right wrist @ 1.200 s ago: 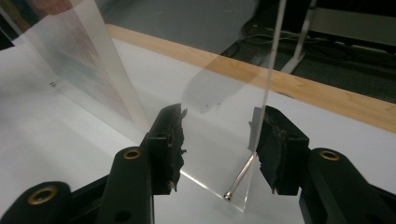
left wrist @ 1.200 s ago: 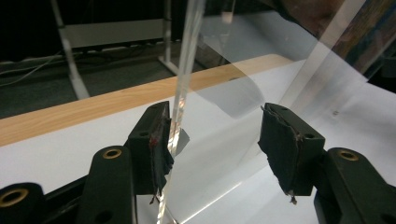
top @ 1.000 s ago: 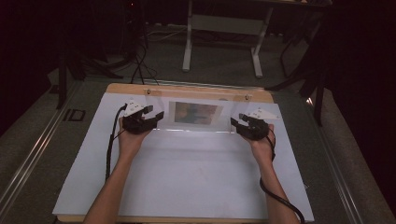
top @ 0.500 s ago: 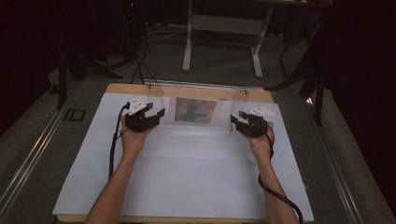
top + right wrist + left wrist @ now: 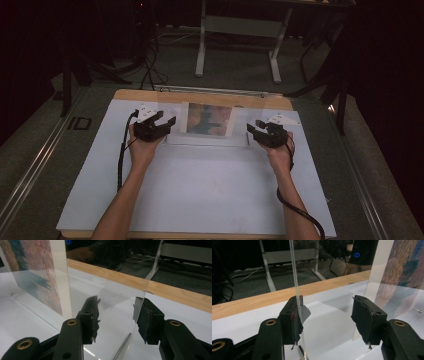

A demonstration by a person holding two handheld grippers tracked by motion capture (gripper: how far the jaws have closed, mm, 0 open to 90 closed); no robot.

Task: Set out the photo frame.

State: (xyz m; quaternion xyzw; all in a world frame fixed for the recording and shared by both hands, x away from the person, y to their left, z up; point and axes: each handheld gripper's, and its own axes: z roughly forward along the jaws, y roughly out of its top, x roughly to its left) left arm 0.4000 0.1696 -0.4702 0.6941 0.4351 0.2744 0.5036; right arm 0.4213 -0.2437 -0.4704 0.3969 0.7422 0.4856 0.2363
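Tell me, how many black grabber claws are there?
2. The left gripper is at the clear picture frame's left edge; the right gripper is at its right edge.

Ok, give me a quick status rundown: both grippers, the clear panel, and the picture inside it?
left gripper: open, fingers either side of the panel's edge, one pad close against it.
right gripper: open, fingers straddling the panel's other edge, not clamped.
clear acrylic panel: standing upright on the white sheet, between the two grippers.
picture: upright within the panel, facing the person.
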